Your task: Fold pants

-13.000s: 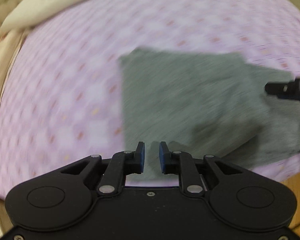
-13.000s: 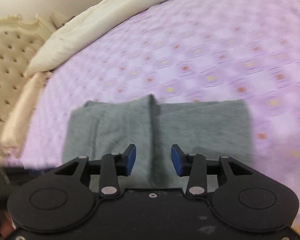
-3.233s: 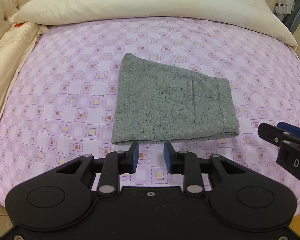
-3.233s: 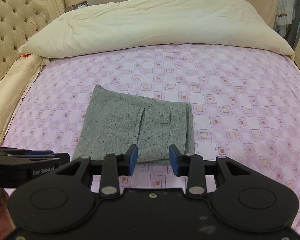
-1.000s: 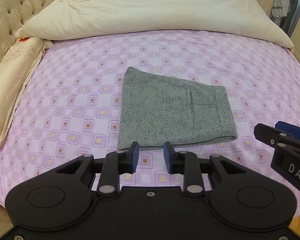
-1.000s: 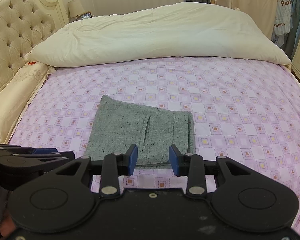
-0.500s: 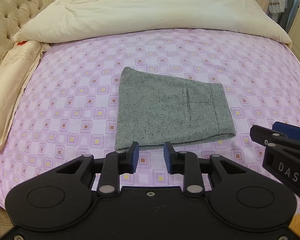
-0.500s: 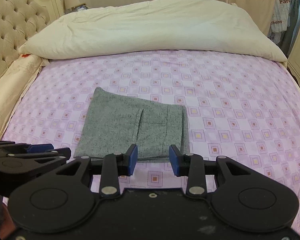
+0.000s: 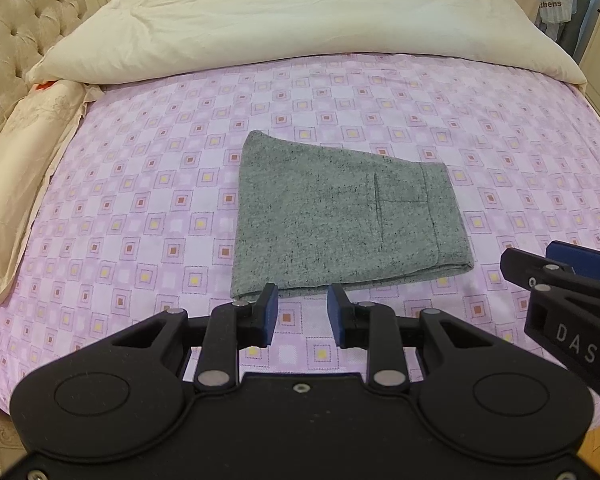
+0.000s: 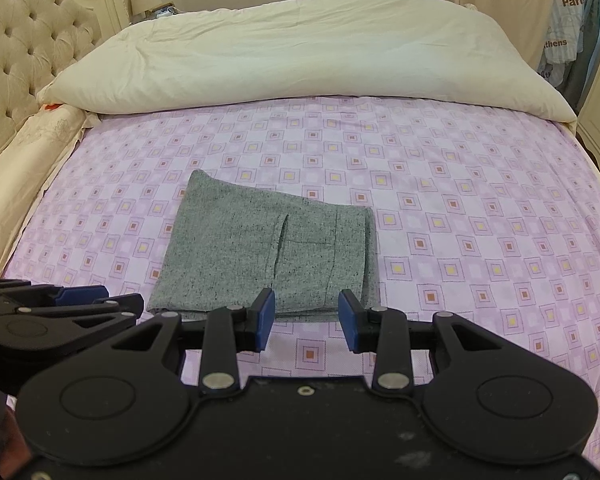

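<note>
The grey pants [image 9: 340, 220] lie folded into a flat, compact rectangle on the purple checked bedsheet [image 9: 140, 208], with a pocket seam facing up; they also show in the right wrist view [image 10: 268, 256]. My left gripper [image 9: 302, 316] is open and empty, held above the sheet just in front of the near edge of the pants. My right gripper [image 10: 306, 320] is open and empty, also just in front of the near edge. Each gripper appears at the edge of the other's view, with the right gripper showing in the left wrist view [image 9: 572, 280].
A large cream duvet [image 10: 300, 48] lies across the far side of the bed. A cream pillow [image 9: 16, 160] lies along the left edge. A tufted headboard [image 10: 24, 60] stands at the left. Hanging clothes [image 10: 564, 32] are at the far right.
Both grippers have drawn back and risen from the pants and now hold nearly still. The folded pants have not moved in the last seconds.
</note>
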Demonstrator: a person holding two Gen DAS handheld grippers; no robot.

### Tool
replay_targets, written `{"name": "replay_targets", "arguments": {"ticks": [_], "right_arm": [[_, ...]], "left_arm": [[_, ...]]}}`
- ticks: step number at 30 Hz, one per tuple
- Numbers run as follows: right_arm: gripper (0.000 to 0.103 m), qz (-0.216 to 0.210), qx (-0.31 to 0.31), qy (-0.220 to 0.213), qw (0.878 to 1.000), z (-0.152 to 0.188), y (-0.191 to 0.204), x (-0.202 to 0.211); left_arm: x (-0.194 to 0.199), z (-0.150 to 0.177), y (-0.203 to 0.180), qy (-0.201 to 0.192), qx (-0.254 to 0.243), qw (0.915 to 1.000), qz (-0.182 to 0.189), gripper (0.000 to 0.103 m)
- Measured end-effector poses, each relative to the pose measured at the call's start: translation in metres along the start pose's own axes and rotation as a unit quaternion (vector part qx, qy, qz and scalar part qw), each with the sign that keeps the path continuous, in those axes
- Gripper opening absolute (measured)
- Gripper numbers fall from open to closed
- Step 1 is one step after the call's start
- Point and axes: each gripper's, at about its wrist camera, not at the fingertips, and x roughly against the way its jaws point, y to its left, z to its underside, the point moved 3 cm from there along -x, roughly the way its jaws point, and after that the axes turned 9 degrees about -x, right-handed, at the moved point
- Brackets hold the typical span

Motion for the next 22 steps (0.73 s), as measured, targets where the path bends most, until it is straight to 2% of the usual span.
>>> {"name": "replay_targets", "arguments": {"ticks": [22], "right_arm": [[0.038,0.000,0.000,0.003,1.000,-0.0032,-0.0053,-0.0023]], "left_arm": [[-0.0004,-0.0024,-0.0080,0.001,-0.009,0.9999,-0.009,0.039]]}}
